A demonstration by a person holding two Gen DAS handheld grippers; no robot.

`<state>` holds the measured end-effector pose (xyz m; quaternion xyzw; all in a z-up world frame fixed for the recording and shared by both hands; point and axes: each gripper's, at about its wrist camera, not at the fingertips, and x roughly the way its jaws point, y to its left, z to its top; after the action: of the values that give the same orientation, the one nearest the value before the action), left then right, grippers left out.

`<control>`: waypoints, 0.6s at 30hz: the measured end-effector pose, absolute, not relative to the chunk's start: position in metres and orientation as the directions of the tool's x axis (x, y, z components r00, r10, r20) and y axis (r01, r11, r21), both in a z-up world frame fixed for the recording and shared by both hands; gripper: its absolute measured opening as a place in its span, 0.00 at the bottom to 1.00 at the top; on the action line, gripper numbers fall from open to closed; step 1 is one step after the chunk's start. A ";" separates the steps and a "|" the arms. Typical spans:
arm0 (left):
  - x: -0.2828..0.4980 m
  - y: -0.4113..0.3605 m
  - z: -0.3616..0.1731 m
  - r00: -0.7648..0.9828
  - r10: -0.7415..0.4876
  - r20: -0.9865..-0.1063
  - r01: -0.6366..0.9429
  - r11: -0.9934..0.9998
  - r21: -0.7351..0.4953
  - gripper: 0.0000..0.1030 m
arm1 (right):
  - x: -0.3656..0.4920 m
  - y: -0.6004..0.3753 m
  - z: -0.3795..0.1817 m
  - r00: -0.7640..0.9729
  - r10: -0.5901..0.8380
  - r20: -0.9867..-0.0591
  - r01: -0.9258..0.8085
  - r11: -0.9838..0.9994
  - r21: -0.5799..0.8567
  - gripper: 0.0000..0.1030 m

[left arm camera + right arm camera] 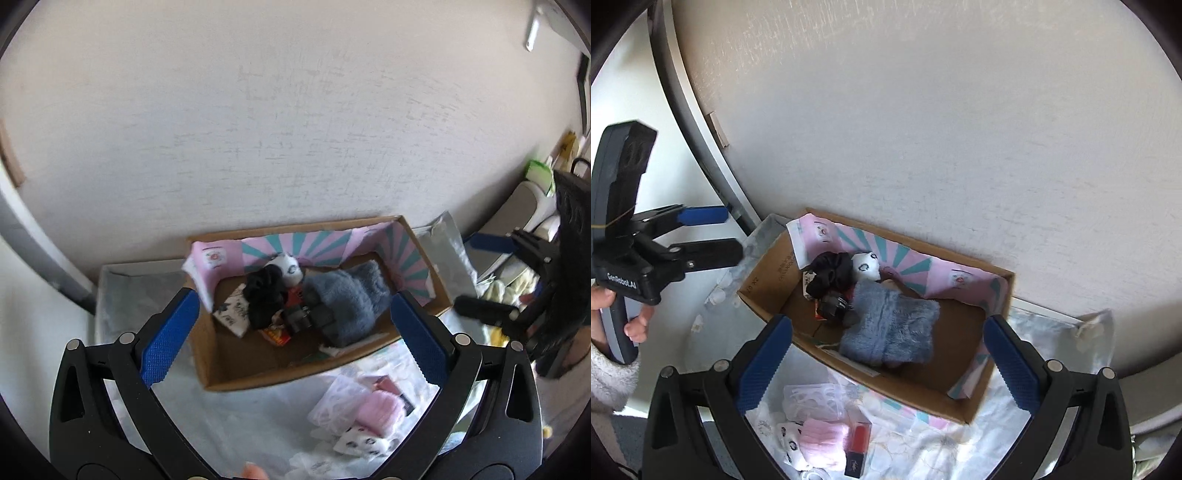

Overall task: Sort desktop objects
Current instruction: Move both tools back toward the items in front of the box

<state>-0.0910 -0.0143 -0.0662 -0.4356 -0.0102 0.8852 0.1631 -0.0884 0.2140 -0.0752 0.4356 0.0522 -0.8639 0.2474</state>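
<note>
A cardboard box [236,373] [768,295] with pink and teal lining stands against the wall. It holds a grey fluffy cloth [351,295] [890,328], a black scrunchie [266,295] [831,269], a white panda-print sock [290,267] [866,266] and small dark items. In front of the box lie a pink knit piece [380,411] [823,441], a clear packet [338,406] [812,400], a panda-print sock [360,441] [790,441] and a red and black lipstick [857,446]. My left gripper [295,332] [713,232] is open and empty above the box. My right gripper [886,358] [491,273] is open and empty above the box.
The box rests on a pale floral cloth [258,424] [942,450] over the table. The white textured wall [295,129] is right behind the box. Clutter and a chair [524,206] stand at the right. A dark curved frame [701,147] runs along the left.
</note>
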 end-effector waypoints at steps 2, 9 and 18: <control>-0.080 -0.018 -0.064 -0.590 0.272 -0.761 -0.285 -0.951 -0.119 1.00 | -0.080 0.220 -0.073 -0.517 -0.378 -0.768 0.448 -0.884 0.134 1.00; -0.057 -0.030 -0.068 -0.580 0.269 -0.769 -0.297 -0.949 -0.107 1.00 | -0.057 0.238 -0.073 -0.538 -0.367 -0.759 0.382 -0.909 0.169 1.00; -0.029 -0.027 -0.084 -0.536 0.313 -0.784 -0.338 -0.931 -0.140 1.00 | -0.033 0.253 -0.080 -0.539 -0.342 -0.770 0.339 -0.925 0.173 1.00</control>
<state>-0.0286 -0.0270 -0.0838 -0.4442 0.0141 0.8764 0.1857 -0.0331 0.2532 -0.0799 0.4389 -0.0015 -0.8773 0.1941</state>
